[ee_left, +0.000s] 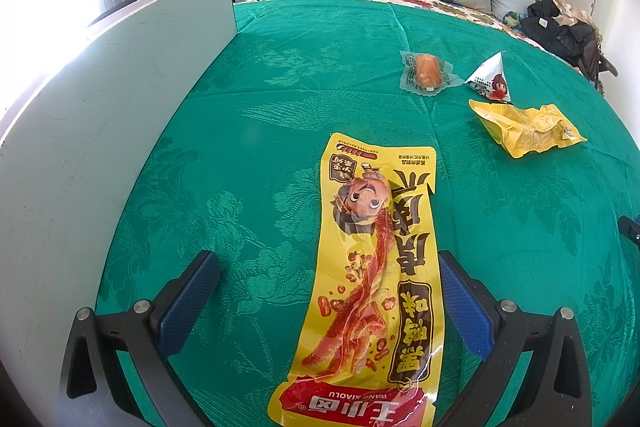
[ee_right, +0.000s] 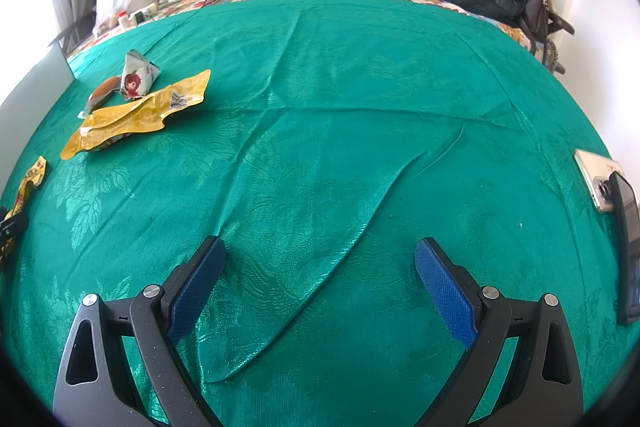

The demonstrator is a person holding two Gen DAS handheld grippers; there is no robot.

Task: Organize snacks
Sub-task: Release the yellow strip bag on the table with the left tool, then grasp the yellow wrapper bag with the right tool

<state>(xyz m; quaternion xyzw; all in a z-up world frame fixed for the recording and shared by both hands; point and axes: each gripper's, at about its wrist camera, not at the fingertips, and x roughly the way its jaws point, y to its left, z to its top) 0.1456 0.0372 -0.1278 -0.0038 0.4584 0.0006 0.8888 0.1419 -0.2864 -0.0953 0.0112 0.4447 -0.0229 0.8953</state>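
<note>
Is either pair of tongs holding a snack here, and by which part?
Nothing is held. The left tongs straddle the long yellow snack packet with jaws open; the right tongs are open over bare green cloth.

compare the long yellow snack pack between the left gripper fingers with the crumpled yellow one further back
The long yellow pack lies flat and smooth, a narrow strip with a cartoon face and red print. The crumpled yellow pack is shorter, wrinkled and puffed, almost plain. Both are yellow and rest on the green cloth.

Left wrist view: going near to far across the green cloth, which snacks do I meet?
Long yellow packet between the open fingers, crumpled yellow bag, then sausage and white triangular pouch, about level.
</note>
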